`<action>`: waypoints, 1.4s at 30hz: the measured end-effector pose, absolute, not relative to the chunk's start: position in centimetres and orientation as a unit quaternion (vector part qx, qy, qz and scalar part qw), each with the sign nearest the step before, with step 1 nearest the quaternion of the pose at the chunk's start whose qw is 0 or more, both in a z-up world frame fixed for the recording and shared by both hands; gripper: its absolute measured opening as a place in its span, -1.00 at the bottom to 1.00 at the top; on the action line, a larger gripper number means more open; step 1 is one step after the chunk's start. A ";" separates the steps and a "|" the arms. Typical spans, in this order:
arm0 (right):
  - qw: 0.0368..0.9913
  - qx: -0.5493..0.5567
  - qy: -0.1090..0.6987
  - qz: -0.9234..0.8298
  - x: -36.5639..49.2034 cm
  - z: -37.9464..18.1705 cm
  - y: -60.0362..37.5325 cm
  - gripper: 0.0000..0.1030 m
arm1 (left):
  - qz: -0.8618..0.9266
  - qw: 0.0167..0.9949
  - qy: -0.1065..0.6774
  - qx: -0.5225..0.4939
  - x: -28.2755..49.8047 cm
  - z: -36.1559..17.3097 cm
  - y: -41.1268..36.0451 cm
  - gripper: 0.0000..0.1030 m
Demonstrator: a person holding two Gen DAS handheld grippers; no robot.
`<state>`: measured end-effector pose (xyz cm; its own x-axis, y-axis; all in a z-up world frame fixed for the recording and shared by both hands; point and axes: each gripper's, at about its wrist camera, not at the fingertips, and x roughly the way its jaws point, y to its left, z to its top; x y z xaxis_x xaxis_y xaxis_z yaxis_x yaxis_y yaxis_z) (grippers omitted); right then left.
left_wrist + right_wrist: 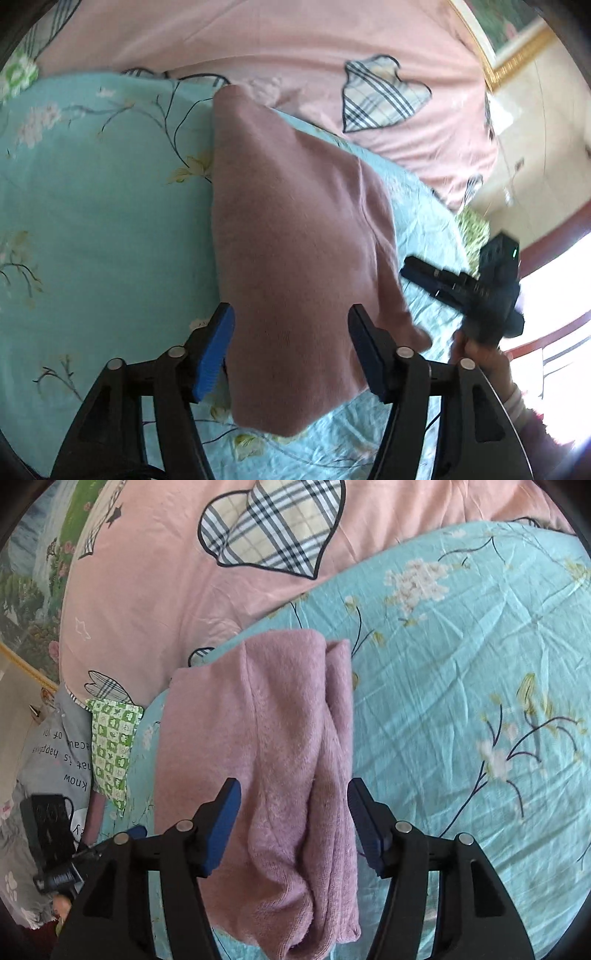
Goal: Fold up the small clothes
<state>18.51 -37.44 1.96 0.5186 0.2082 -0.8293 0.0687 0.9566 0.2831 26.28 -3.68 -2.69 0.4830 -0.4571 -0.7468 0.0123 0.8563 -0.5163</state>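
Note:
A mauve fleece garment [295, 229] lies folded into a long strip on the turquoise flowered sheet [103, 206]. My left gripper [291, 314] hovers over its near end, open, with its blue pads on either side of the cloth and not pressing it. In the right wrist view the same garment [258, 746] shows its folded layers and a seam. My right gripper [291, 790] stands open above it, pads clear of the fabric. From the left wrist view the right gripper [410, 269] appears blurred at the garment's right edge, held by a person's hand [480, 354].
A pink quilt [155, 590] with plaid hearts lies beyond the sheet. A green checked cloth [110, 746] and a grey cloth with lettering [55, 760] sit at the bed's edge. Pale floor [535, 147] and a gilt frame [517, 62] lie to the right.

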 end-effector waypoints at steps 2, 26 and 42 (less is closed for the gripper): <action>0.858 0.139 0.493 0.040 18.6 1.7 -37.4 0.21 | -0.139 0.826 0.493 -0.237 26.7 -3.0 -3.5 0.30; 0.827 0.162 0.531 0.092 23.2 -3.3 -38.2 0.02 | -0.143 0.769 0.524 -0.337 33.1 -11.1 -3.6 0.37; 0.805 0.213 0.528 0.168 19.7 -1.7 -30.8 -0.36 | -0.163 0.799 0.456 -0.355 23.7 -5.9 3.8 -0.13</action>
<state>19.72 -30.75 -1.75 0.3853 0.4953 -0.7786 -0.0449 0.8528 0.5203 23.67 3.75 -5.93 0.5304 -0.5848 -0.6137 -0.0640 0.6942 -0.7169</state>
